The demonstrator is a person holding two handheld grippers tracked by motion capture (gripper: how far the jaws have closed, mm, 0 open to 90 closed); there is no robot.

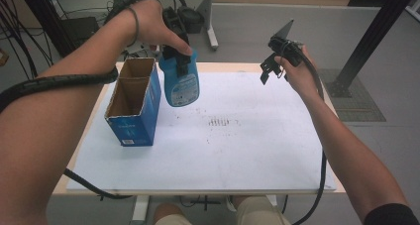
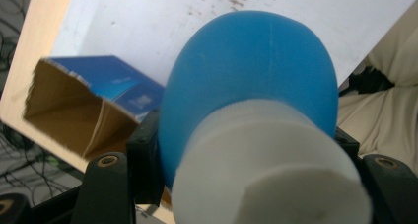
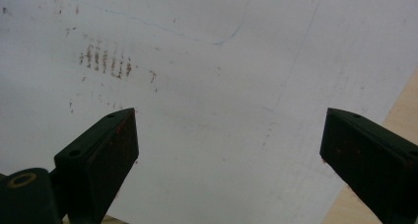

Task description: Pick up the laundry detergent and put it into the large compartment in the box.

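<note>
A blue bottle (image 1: 181, 84) with a pale label hangs in the air above the table's far left, beside the box. My left gripper (image 1: 178, 56) is shut on its upper part. In the left gripper view the bottle (image 2: 251, 76) and its white cap (image 2: 266, 165) sit between the black jaws of the left gripper (image 2: 249, 155). An open-topped blue cardboard box (image 1: 133, 103) with two brown compartments stands upright on the table's left; it also lies below the bottle (image 2: 74, 100). My right gripper (image 1: 271, 69) is held above the far right, open and holding nothing (image 3: 229, 130).
A white sheet (image 1: 247, 150) with brown stain marks (image 1: 218, 122) covers the wooden table. Beyond the far edge stand a grey table leg (image 1: 210, 22) and a black post (image 1: 376, 31). Black cables trail from both grippers.
</note>
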